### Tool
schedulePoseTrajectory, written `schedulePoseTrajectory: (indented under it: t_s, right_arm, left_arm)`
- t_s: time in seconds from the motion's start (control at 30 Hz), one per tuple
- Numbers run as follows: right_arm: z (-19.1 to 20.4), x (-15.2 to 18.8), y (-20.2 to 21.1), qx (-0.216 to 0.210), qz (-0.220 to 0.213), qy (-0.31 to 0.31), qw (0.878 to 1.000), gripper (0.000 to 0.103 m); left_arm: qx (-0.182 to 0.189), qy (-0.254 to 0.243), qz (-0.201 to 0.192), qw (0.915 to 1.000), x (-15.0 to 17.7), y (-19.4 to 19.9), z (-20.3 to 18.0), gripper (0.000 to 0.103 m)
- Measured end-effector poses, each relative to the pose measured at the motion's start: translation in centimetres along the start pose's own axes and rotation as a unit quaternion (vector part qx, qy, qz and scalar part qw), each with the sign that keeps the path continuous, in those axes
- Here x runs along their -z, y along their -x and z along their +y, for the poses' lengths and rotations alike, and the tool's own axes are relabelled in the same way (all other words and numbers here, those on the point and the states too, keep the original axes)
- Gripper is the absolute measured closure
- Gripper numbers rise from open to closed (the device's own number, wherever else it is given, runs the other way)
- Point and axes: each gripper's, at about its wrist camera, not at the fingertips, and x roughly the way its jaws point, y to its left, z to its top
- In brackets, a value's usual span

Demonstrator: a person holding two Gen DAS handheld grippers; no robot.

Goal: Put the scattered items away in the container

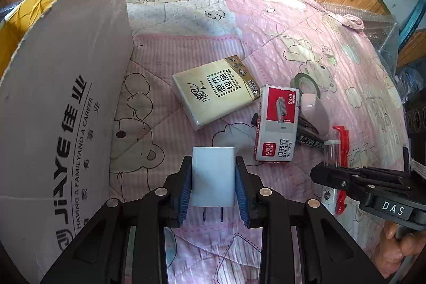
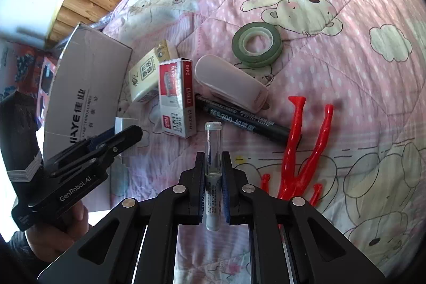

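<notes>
Two carries in hand, both bound for the cardboard box. Best to lift the left gripper high enough to clear the raised flap, swing over the opening, then let go low inside so nothing bounces out. Pinched between its blue pads: a white charger, held by its flat sides, prongs pointing back toward the camera. Just beside the box, on its right, above the pink quilt.

Right gripper closed on a clear tube, gripped across its lower, labelled half, capped end sticking out forward. Slim, smooth and round, so likely to slip or roll in the grip; better kept level and moved slowly. Farther from the box than the charger, so probably wise to send the left load in first and keep the two tools from crossing.

Box itself: grey-white card with dark printed lettering, one flap standing up, something yellow inside.

Lying on the quilt to the right of the box, nearest first: tissue pack, red-and-white staple box, pale stapler, black marker, green tape roll, red plastic figure. Staple box, stapler and marker crowded together, touching or nearly so; tape roll and figure apart.
</notes>
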Motion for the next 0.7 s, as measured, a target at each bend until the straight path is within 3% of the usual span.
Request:
schedulePoseTrajectory:
  t_s: [0.27,0.33,0.5,0.7]
  right_arm:
    - [1.2,1.3,1.4,-0.030,-0.008,-0.022,0.999,0.092]
    - [1.7,1.7,1.9,-0.029,-0.011,-0.019,0.999,0.092]
    - [2.4,3.0,3.2,-0.022,-0.020,-0.017,0.999,0.092]
    - [3.0,4.9,4.9,-0.006,-0.029,-0.018,0.999,0.092]
  left_arm:
    - [0.022,0.019,-0.007,0.9996,3.0,4.5,1.7,0.072]
    - [0.032,0.026,-0.007,0.9991,2.5,3.9,2.9,0.072]
    - [0.042,0.020,-0.014,0.9988,0.5,2.3,-4.0,0.072]
    - [0.070,0.008,-0.033,0.9970,0.6,4.6,-5.3,0.072]
